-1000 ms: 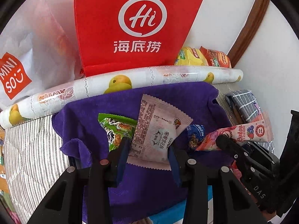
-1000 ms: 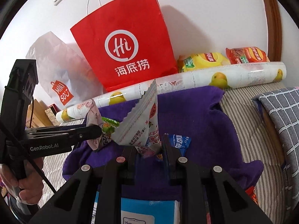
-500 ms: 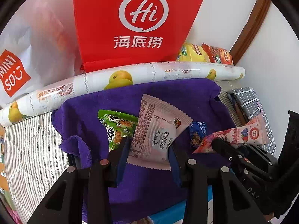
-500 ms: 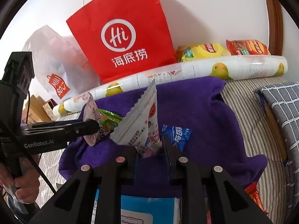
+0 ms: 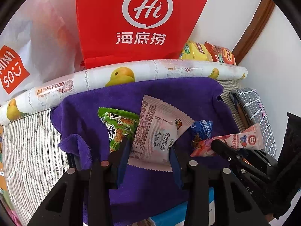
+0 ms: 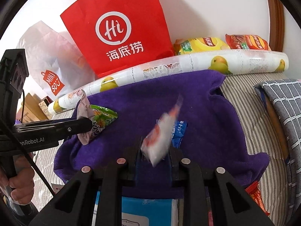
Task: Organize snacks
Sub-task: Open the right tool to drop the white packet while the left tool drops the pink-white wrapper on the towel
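Over the purple towel point(image 5: 169, 98), the left claw point(image 5: 148, 156) pinches a pink-white snack packet point(image 5: 160, 131), light, crinkly, best gripped at its sealed edge, while the right claw point(image 6: 155, 156), nearly closed, grips a blurred packet point(image 6: 161, 133)

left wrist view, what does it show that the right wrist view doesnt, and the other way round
Only the left wrist view: the printed face of the pale pink packet in the left gripper, and the right gripper from the side, clamping a berry-print packet.
Only the right wrist view: the person's hand on the left gripper's handle, and an orange-red wrapper off the towel's corner.
Both: red bag, purple towel, green packet, blue packet, duck-print roll.
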Tool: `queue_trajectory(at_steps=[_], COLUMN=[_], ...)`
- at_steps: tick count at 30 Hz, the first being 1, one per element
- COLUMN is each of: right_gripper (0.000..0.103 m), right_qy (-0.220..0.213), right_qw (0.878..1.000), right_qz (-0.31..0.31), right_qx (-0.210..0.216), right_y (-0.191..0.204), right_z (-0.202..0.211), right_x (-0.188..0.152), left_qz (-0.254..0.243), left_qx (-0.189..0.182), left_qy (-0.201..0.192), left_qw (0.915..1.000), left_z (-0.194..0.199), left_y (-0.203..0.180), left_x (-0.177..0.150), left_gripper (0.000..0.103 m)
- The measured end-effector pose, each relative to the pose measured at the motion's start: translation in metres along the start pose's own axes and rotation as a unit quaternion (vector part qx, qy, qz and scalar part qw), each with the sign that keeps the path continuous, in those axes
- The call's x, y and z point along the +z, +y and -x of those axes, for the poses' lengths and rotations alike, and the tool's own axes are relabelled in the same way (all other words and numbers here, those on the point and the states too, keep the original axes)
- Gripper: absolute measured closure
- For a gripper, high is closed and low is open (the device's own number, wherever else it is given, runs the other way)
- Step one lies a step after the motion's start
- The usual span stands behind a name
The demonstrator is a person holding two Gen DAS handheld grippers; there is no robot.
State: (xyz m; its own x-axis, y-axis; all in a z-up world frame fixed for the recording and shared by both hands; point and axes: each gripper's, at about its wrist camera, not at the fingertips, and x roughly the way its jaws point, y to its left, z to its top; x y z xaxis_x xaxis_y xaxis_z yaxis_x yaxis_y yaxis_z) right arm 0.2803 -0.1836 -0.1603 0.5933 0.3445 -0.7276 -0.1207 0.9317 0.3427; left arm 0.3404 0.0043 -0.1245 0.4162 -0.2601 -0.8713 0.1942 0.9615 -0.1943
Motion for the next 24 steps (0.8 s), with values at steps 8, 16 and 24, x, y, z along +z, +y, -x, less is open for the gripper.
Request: queue_trajectory(at_steps=[8,16,24], right_gripper=[0.073,0.066,0.052], right_qy=[-0.005,-0.018,-0.050], right_qw=[1.000,0.999,0.999], right_qz=[-0.007,-0.012,-0.007], right_qx=[-0.012,-0.023,-0.018], right_y=[-0.003,-0.005,0.001], right_z=[0.001,0.004,0.019], right_x=[0.001,0.003,0.005], left_qz=[0.003,0.005,0.002], left_qx=[0.000,-0.004,-0.006], left_qy=[0.011,0.017,0.026], left_qw=[0.9999,0.9998,0.9996], left_z=[-0.006,-0.009,-0.011], left_y=[0.000,-0.001,0.001], left_x=[-0.001,-0.002,-0.002], left_gripper=[0.064,0.064,0.064])
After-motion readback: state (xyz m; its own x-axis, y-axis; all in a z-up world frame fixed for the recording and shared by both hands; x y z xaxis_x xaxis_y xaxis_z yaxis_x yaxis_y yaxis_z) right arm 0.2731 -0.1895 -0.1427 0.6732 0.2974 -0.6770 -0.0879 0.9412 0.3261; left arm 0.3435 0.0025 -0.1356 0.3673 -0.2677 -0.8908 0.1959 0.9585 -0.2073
